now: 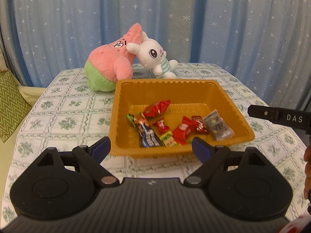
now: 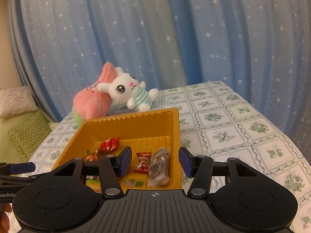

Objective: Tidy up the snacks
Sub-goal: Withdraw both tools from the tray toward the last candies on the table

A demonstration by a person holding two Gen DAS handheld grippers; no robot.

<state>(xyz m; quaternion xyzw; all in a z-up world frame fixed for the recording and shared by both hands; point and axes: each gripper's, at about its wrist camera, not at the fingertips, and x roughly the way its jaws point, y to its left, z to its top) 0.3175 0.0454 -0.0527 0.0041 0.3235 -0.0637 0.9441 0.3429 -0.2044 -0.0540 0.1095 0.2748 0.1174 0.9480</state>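
With the orange tray (image 1: 180,89) as the landmark, a green zigzag cushion (image 1: 11,104) is lying far to its left, off the edge of the table (image 1: 64,116). Just behind the tray's far-left corner, a pink and green plush (image 1: 108,66) is sitting, with a white rabbit plush (image 1: 153,56) leaning against its right side. The snacks are all resting inside the tray: a dark wrapper (image 1: 147,134) at the left, a large red packet (image 1: 156,108) behind it, small red candies (image 1: 182,130) in the middle, and a clear sachet (image 1: 217,125) at the right. The left gripper (image 1: 150,147) is hovering at the tray's near rim, its jaws standing wide with nothing between them. The right gripper (image 2: 154,162) is hanging over the tray's near-right part, its jaws partly open, empty, the sachet lying below.
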